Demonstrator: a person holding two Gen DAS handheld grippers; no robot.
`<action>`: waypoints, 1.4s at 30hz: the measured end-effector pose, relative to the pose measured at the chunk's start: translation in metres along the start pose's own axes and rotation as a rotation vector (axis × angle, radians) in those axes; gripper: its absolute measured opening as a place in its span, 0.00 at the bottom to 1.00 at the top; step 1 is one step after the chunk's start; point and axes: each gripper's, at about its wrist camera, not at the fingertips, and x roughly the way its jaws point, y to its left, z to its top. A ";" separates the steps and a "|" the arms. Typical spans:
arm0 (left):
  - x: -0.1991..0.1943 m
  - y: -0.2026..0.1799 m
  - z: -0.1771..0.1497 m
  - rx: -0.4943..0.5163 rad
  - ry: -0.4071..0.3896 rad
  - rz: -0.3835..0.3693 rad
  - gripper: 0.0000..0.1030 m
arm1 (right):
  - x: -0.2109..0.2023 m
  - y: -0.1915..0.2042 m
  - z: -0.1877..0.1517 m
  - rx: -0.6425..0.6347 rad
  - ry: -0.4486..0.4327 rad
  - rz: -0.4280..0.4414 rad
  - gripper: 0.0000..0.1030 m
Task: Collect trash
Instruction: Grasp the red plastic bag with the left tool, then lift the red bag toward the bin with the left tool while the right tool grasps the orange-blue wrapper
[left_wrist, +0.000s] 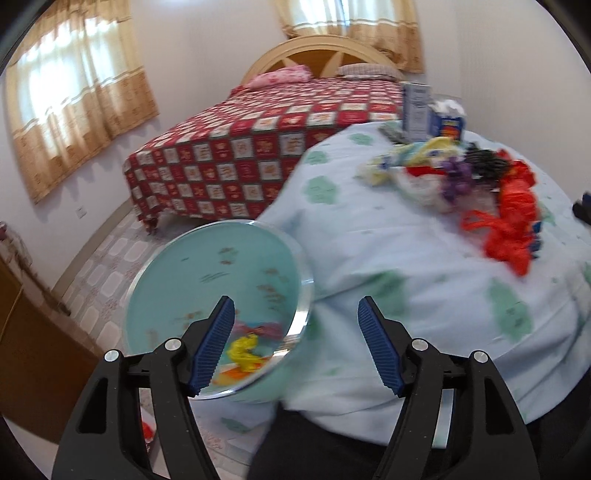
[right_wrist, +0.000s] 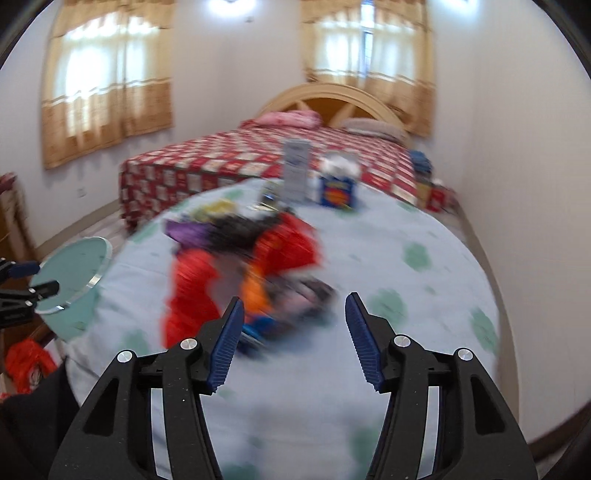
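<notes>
Teal bin (left_wrist: 207, 280) holds a few scraps; red-and-purple trash pile (right_wrist: 240, 266) remains on bench (right_wrist: 406, 295); both tools, left tool (left_wrist: 297, 347) and right tool (right_wrist: 293, 341), gape wide, empty.

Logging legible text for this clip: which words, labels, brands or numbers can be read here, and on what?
None can be read.
Tall white-and-blue carton: print too blurred.
Small blue box with orange-yellow graphic: lettering too blurred.
Light teal round plastic bin: only small brownish decorative marks, no readable text.
Wrappers in the red, purple and yellow trash pile: motion-blurred, nothing legible.
</notes>
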 end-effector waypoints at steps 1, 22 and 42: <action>0.000 -0.008 0.002 0.004 -0.003 -0.012 0.67 | 0.000 -0.008 -0.007 0.011 0.009 -0.016 0.55; 0.030 -0.166 0.026 0.127 0.052 -0.230 0.36 | 0.000 -0.060 -0.050 0.147 0.007 -0.011 0.62; -0.012 -0.042 0.027 0.069 0.005 -0.121 0.07 | 0.032 0.015 -0.003 0.044 0.035 0.148 0.43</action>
